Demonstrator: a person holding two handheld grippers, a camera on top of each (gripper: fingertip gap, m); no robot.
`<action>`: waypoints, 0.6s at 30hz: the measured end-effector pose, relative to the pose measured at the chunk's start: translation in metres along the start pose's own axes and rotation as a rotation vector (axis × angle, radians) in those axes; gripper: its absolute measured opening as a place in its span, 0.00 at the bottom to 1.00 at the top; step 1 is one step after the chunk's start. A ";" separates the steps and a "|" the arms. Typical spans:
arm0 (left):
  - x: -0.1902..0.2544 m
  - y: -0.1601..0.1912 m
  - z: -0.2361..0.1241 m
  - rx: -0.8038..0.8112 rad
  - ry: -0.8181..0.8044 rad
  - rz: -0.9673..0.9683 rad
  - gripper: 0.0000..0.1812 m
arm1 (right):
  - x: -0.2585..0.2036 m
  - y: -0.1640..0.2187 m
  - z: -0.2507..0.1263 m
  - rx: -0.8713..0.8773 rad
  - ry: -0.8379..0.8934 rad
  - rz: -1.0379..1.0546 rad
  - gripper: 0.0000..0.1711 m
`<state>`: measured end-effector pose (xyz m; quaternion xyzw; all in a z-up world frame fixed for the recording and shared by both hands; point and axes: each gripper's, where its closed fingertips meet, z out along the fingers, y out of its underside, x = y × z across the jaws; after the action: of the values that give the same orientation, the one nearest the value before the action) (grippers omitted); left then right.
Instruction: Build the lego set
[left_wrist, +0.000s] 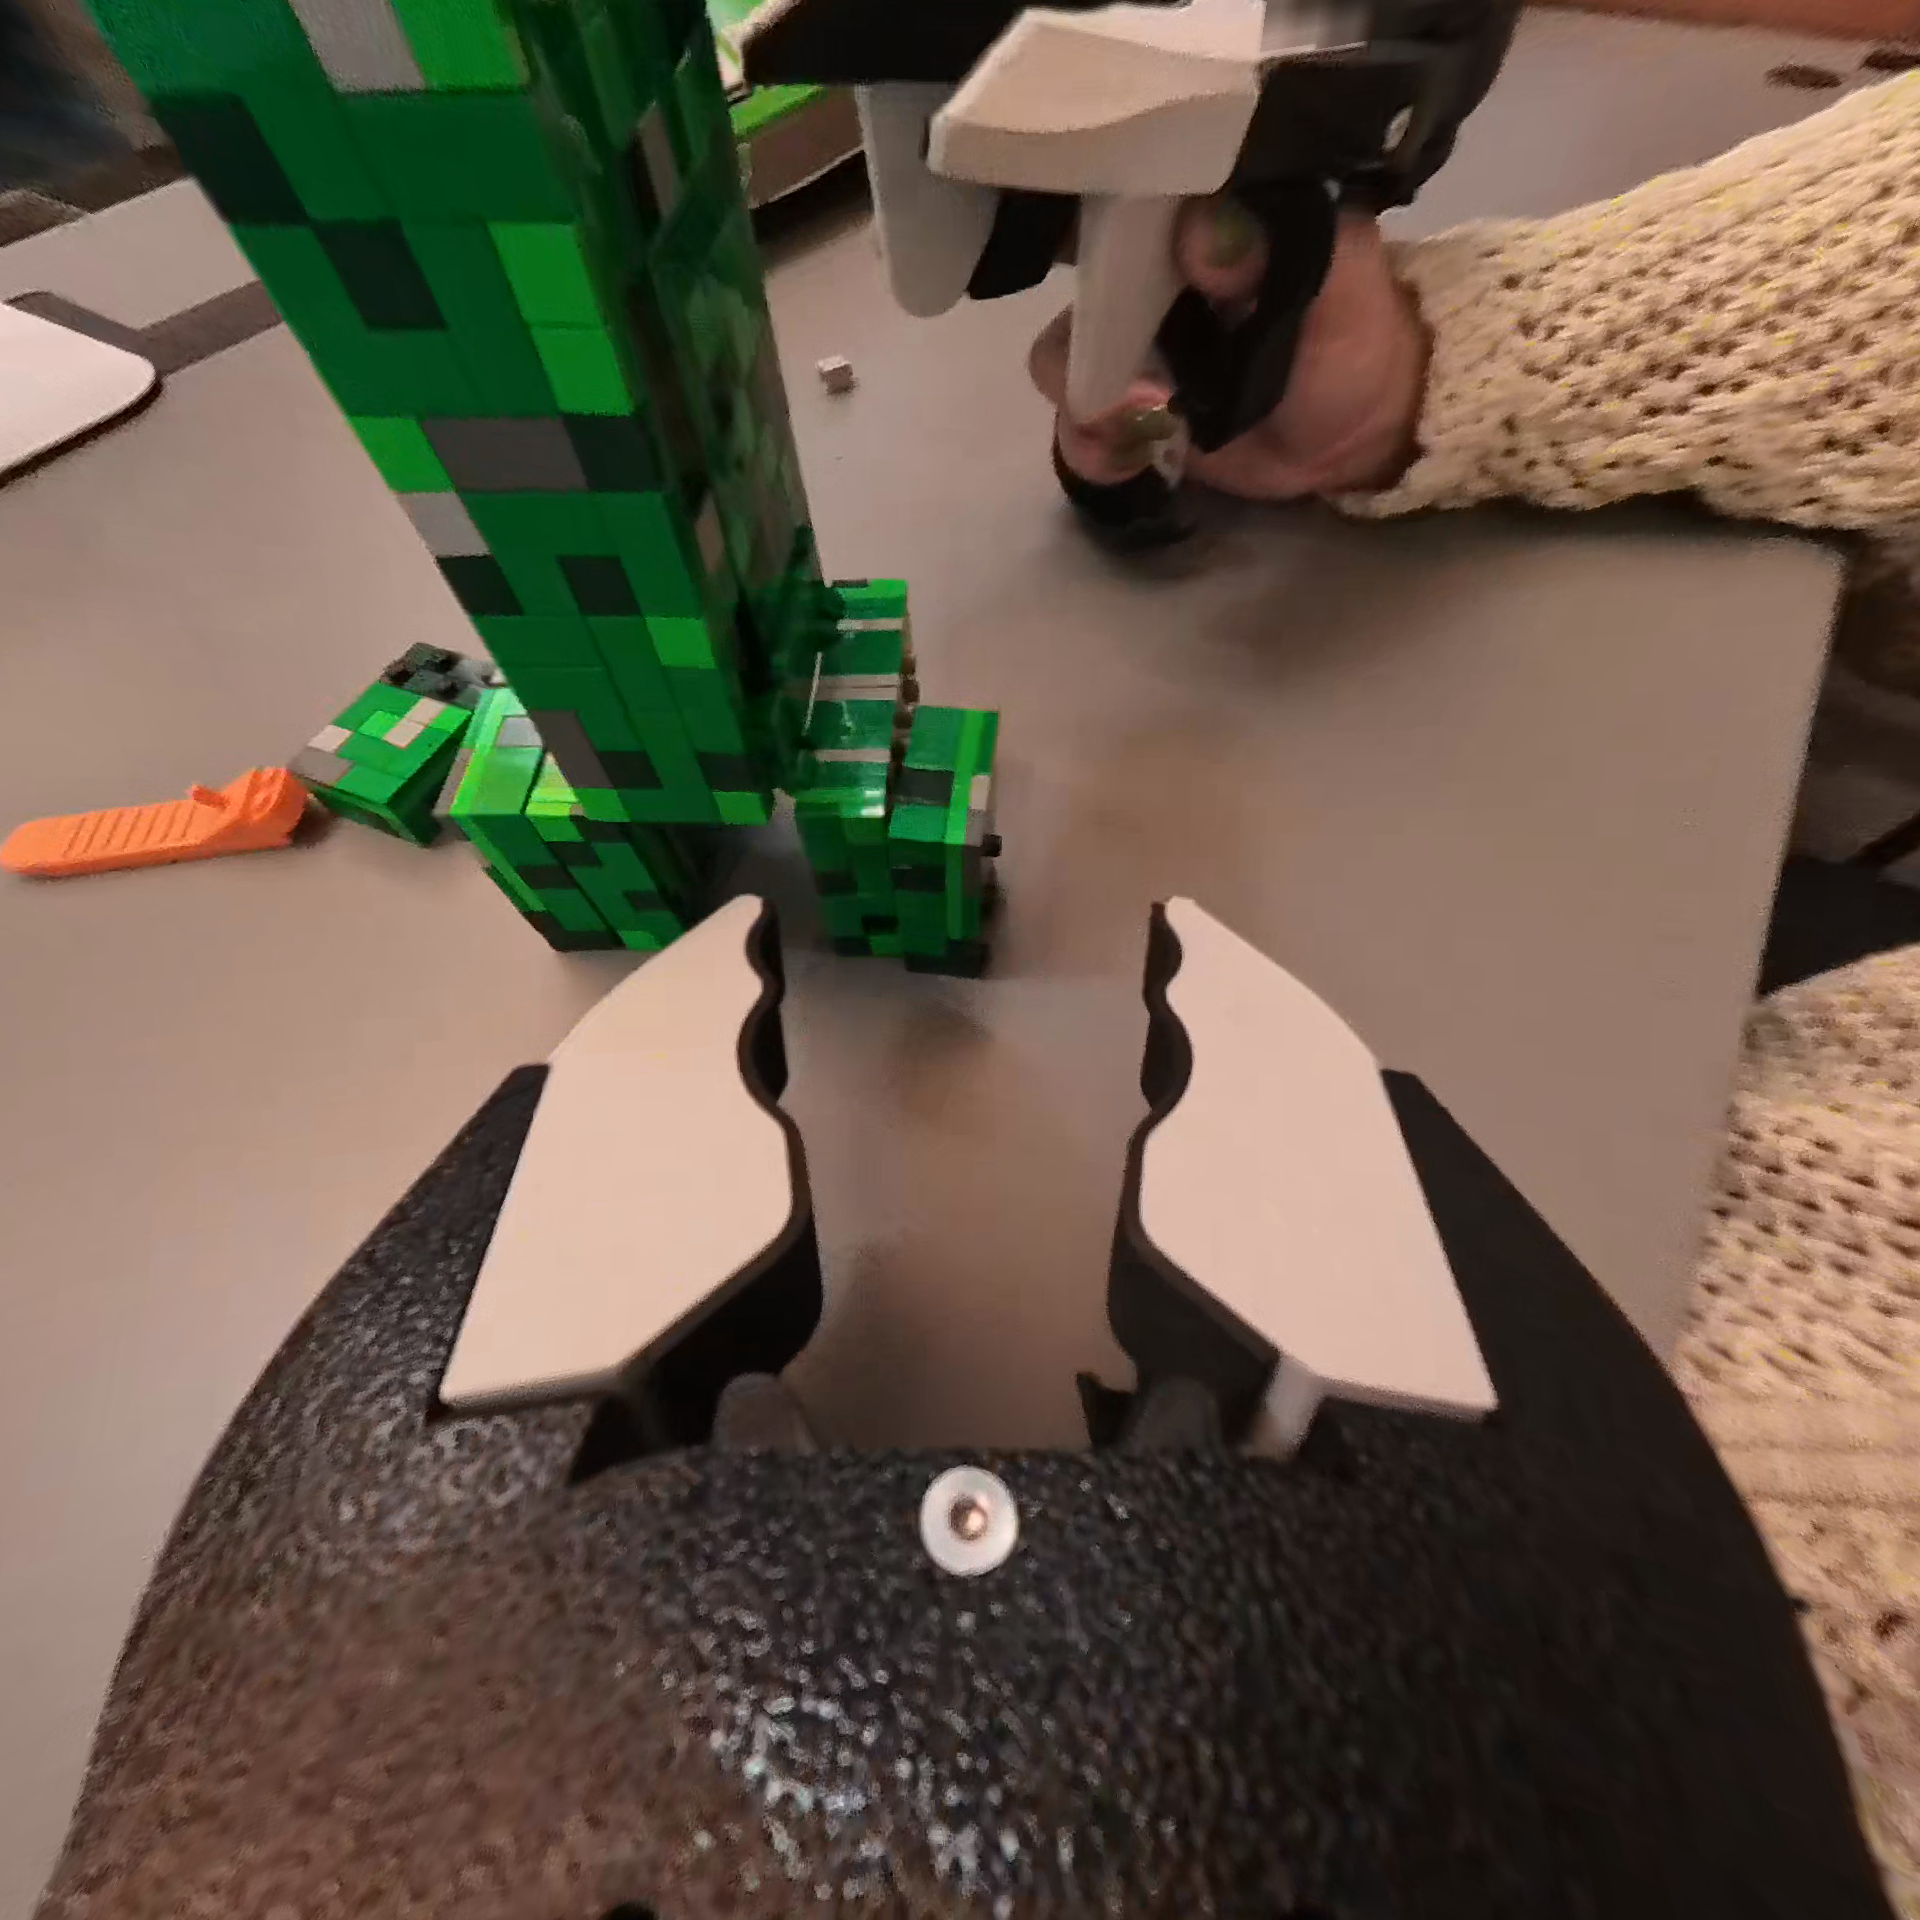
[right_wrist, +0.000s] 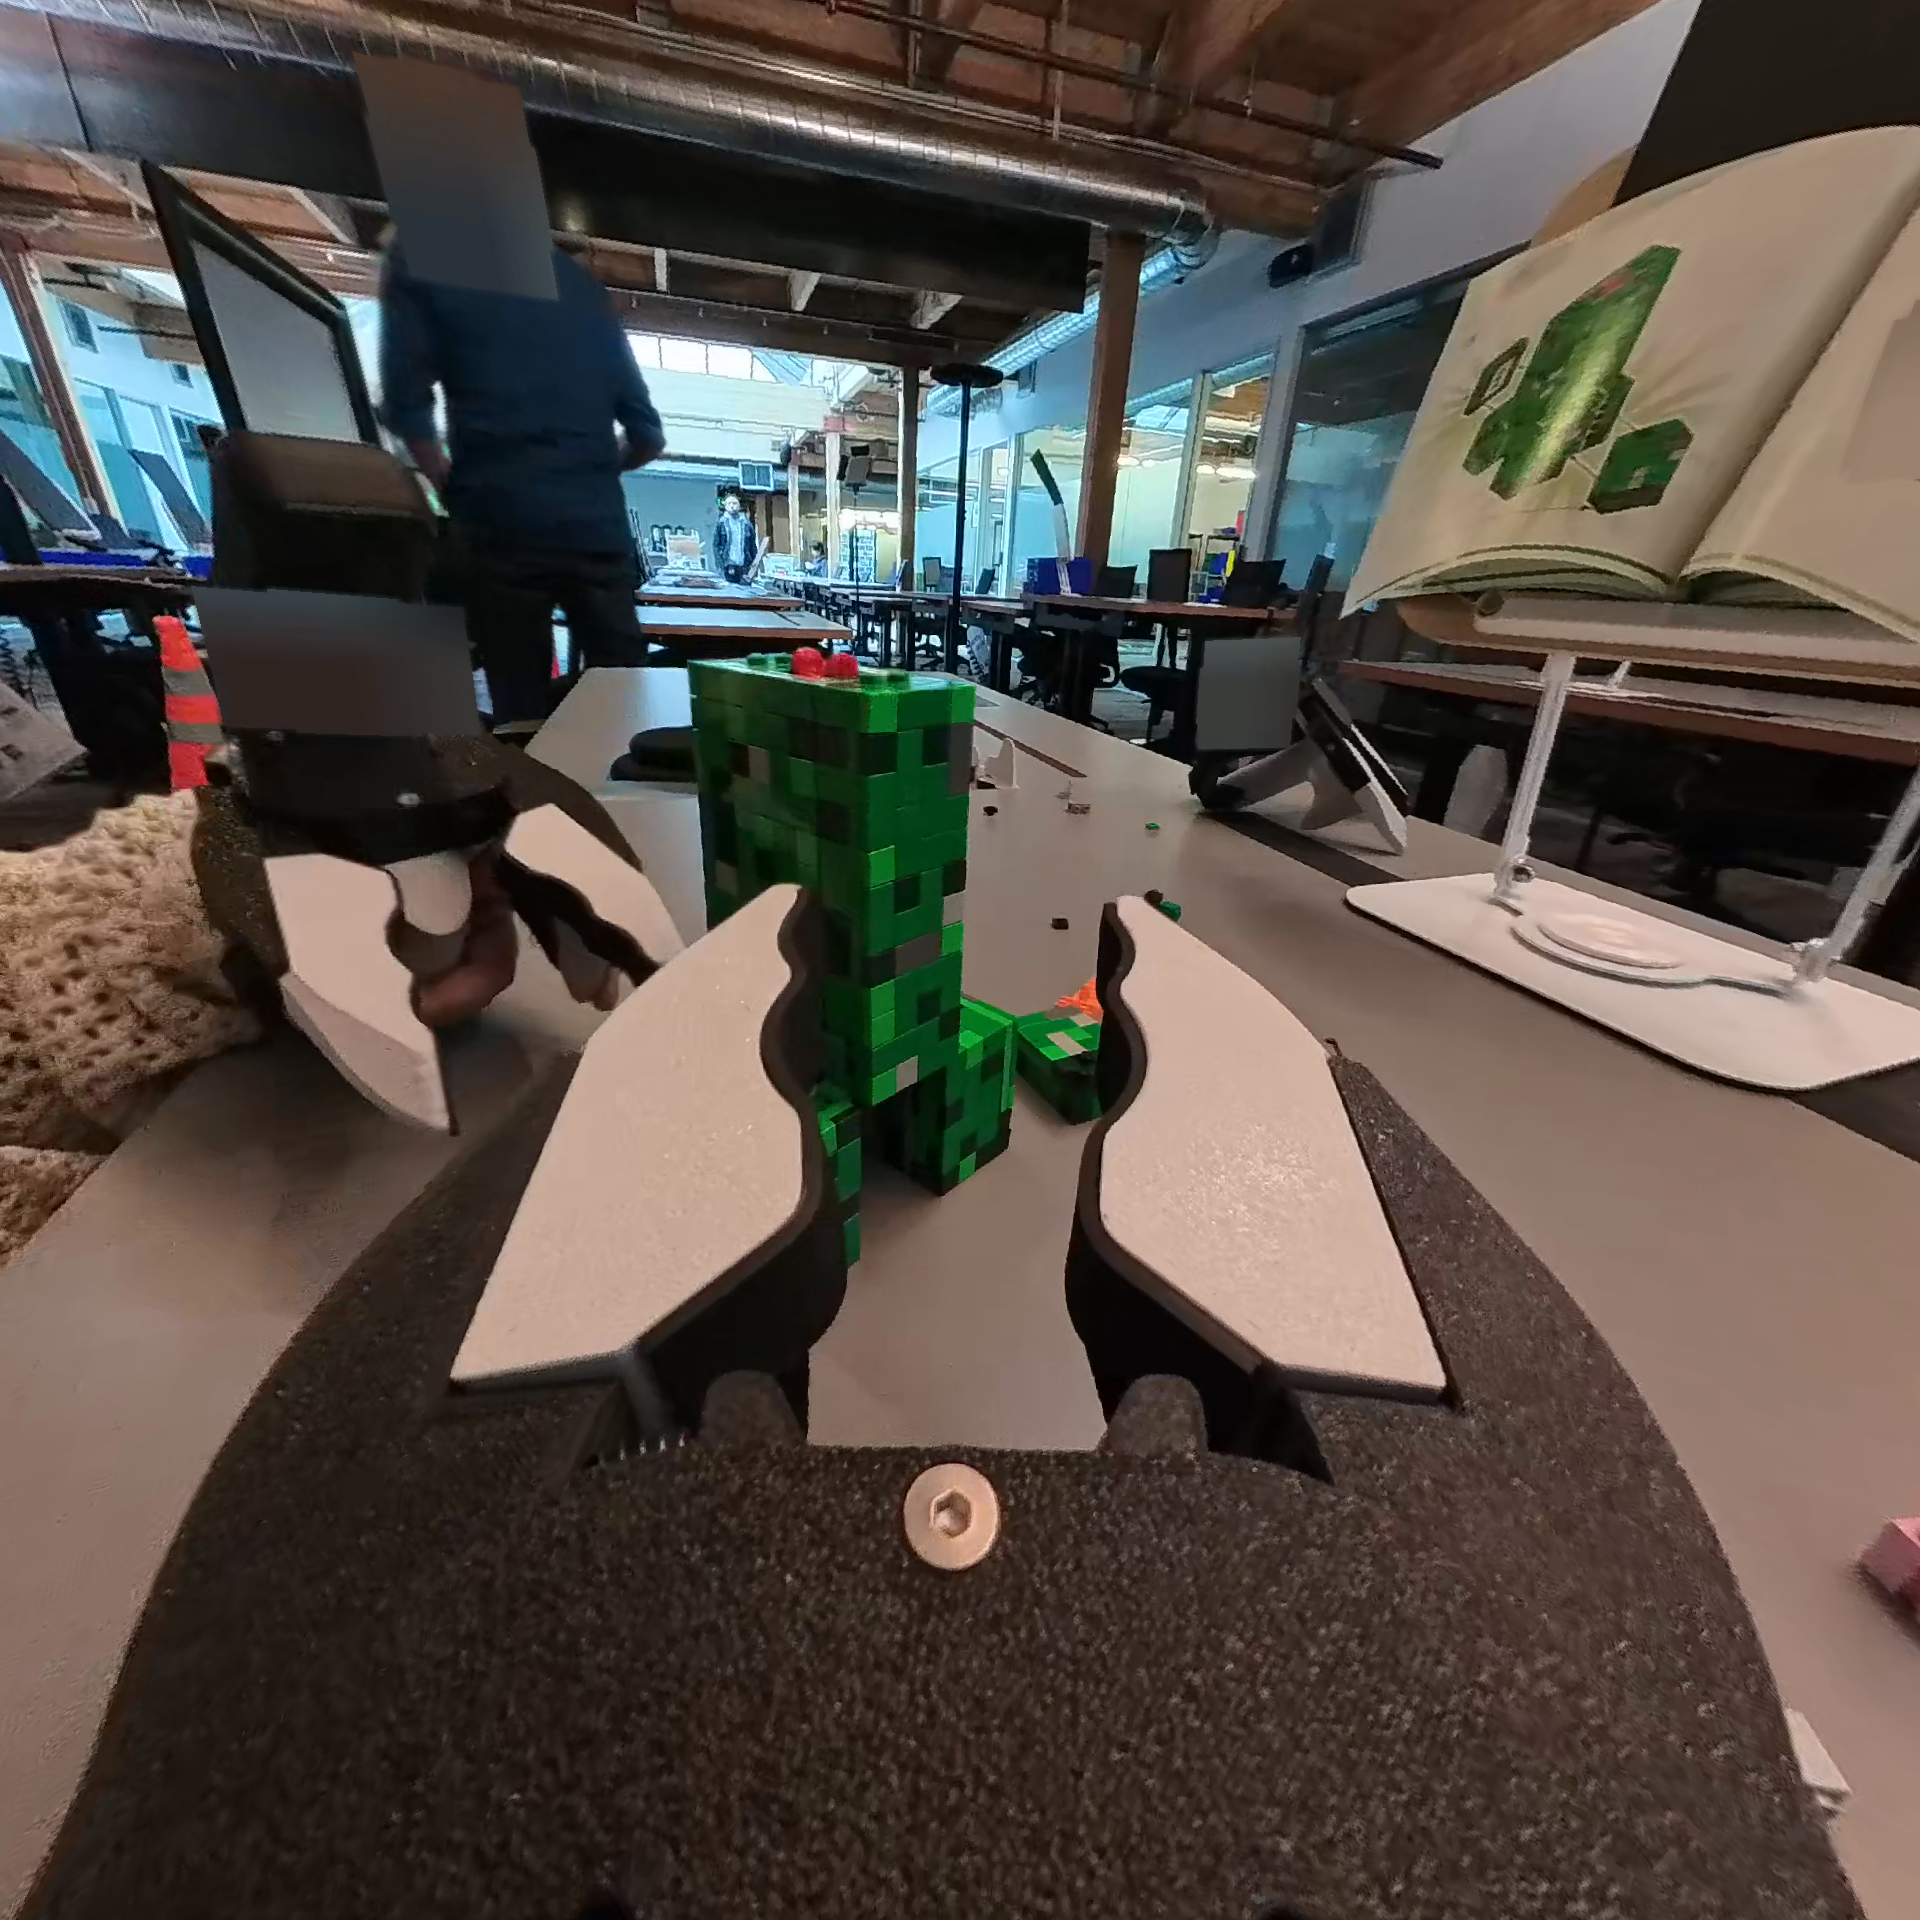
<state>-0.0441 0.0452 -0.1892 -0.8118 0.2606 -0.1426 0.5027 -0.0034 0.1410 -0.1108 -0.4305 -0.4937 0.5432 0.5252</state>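
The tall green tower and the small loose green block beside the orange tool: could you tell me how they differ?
The tall green tower stands upright on the table; the small loose green block lies tilted beside the orange tool. The tower rises far higher than the block. Both are built of green, dark and grey bricks.

The green lego tower (left_wrist: 488, 416) ran off the top edge of the left wrist view, its top unseen there. In the right wrist view, the right gripper's left finger (right_wrist: 665, 1132) hid the tower's near foot, and its right finger covered most of the orange brick separator (right_wrist: 1081, 1000). Tiny loose pieces (right_wrist: 1060, 921) behind were too small to identify. The instruction booklet (right_wrist: 1621, 416) was blurred, cut off at right.
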 end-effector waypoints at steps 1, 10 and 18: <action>-0.002 0.000 0.003 -0.008 -0.013 0.000 0.37 | -0.001 0.000 0.000 -0.004 -0.002 -0.005 0.29; -0.009 0.000 0.012 -0.034 0.059 -0.138 0.36 | 0.003 -0.001 -0.001 0.005 0.005 0.024 0.27; -0.009 0.000 0.015 -0.043 0.088 -0.158 0.35 | 0.007 -0.002 -0.002 0.020 0.015 0.066 0.27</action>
<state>-0.0441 0.0612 -0.1954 -0.8334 0.2206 -0.2118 0.4603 -0.0013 0.1482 -0.1085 -0.4451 -0.4698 0.5620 0.5150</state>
